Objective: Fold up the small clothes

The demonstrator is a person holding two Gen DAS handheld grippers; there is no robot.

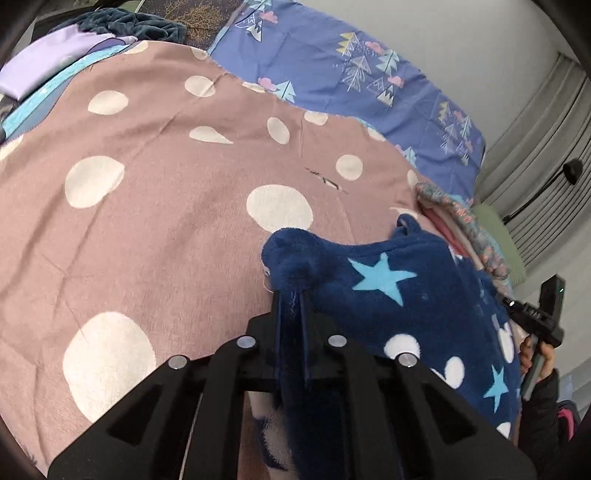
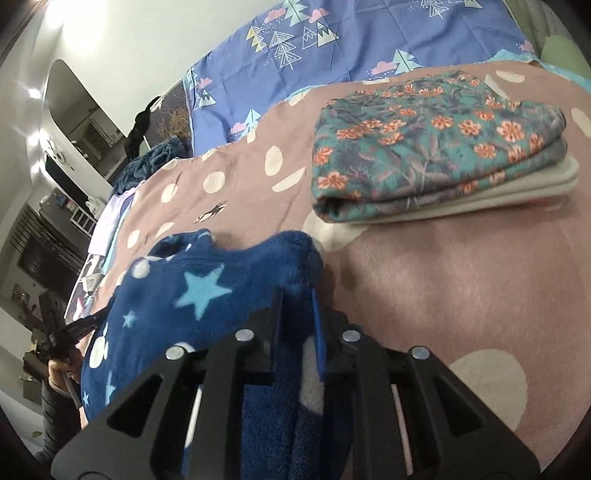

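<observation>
Partly done: floral folded stack (image 2: 436, 147) finished on the dotted sheet (image 1: 147, 221); near that stack, blue star fleece (image 2: 192, 295) unfolded, clamped at either end by left gripper (image 1: 291, 295) and right gripper (image 2: 297, 299).

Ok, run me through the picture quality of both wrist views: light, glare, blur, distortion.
Left wrist view: soft even light, strong fisheye bending, dark corners; the blue star fleece and left gripper look sharp. Right wrist view: blown-out glare on the wall at upper left, the same barrel curve; the fleece near the right gripper is slightly smeared, the folded floral cloth crisp.
</observation>
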